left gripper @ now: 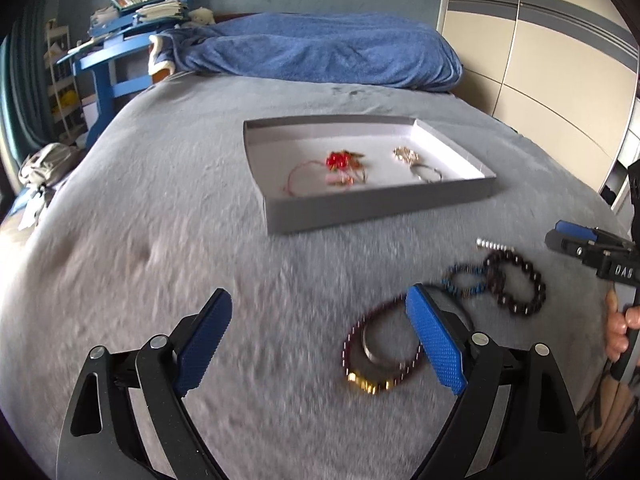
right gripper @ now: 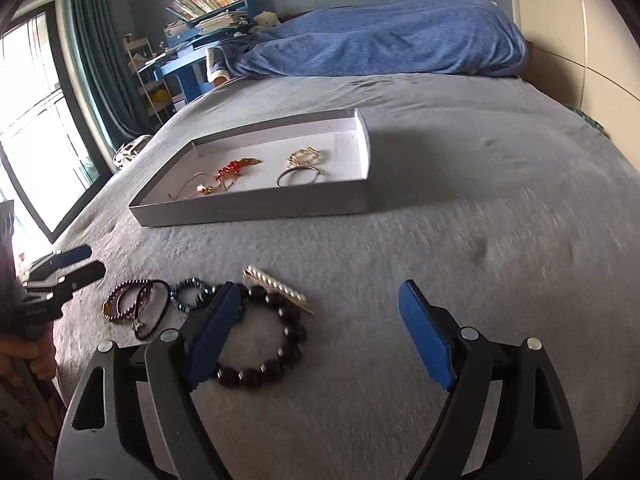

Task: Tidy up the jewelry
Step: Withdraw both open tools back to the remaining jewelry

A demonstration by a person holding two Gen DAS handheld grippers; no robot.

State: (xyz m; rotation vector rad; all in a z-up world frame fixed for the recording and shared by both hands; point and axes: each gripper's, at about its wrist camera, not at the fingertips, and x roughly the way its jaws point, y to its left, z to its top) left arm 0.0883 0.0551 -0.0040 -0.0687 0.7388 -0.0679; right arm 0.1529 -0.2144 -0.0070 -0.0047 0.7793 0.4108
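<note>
Left gripper [left gripper: 320,340]: fingers spread wide, holding nothing, low over the grey bed cover [left gripper: 160,240]. Just ahead, beside its right finger: a dark red beaded bracelet [left gripper: 380,354] with gold section, lying around a metal ring.

Right gripper [right gripper: 316,332]: fingers spread wide, nothing between them. At its left finger: a dark round-bead bracelet [right gripper: 276,340], partly behind the pad. Touching that bracelet's far edge: a pearl-row clip [right gripper: 276,286]. Further left: a blue beaded bracelet [right gripper: 190,294], then the red one with a black cord loop.

Grey tray [right gripper: 256,210]: ahead of both grippers, on the bed. Contents: red-and-gold ornament [right gripper: 232,170], gold chain [right gripper: 305,155], thin bangle [right gripper: 299,176].
</note>
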